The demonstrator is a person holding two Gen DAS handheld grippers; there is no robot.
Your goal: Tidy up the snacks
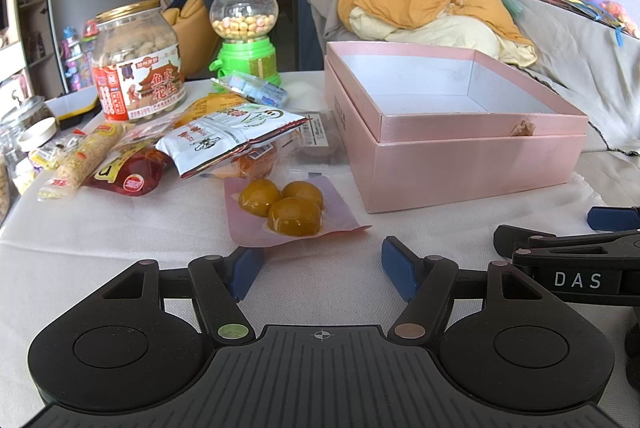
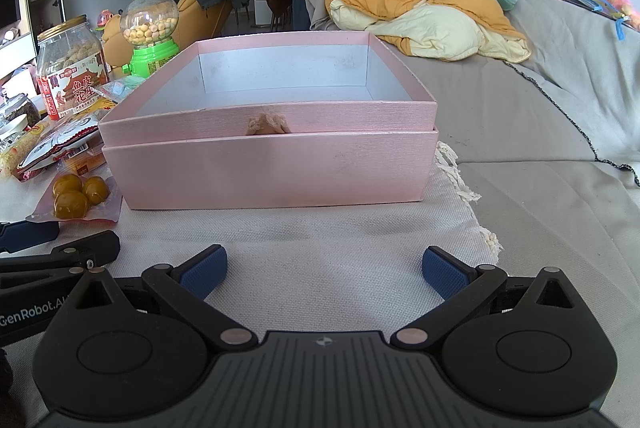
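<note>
An open pink box (image 1: 460, 164) stands on the white cloth, its white inside bare; it also shows in the right wrist view (image 2: 272, 168). A pile of snack packets (image 1: 224, 136) lies left of it. A clear pack of three yellow egg yolks (image 1: 286, 208) lies nearest, just ahead of my left gripper (image 1: 322, 270), which is open and empty. The pack also shows in the right wrist view (image 2: 76, 198). My right gripper (image 2: 324, 274) is open and empty, facing the box's front wall a short way off.
A peanut jar (image 1: 138, 68) and a green candy dispenser (image 1: 244, 32) stand behind the snacks. Glass jars (image 1: 20, 140) stand at the far left. A heap of yellow bedding (image 1: 436, 0) lies behind the box. The cloth's fringed edge (image 2: 464, 188) runs right of the box.
</note>
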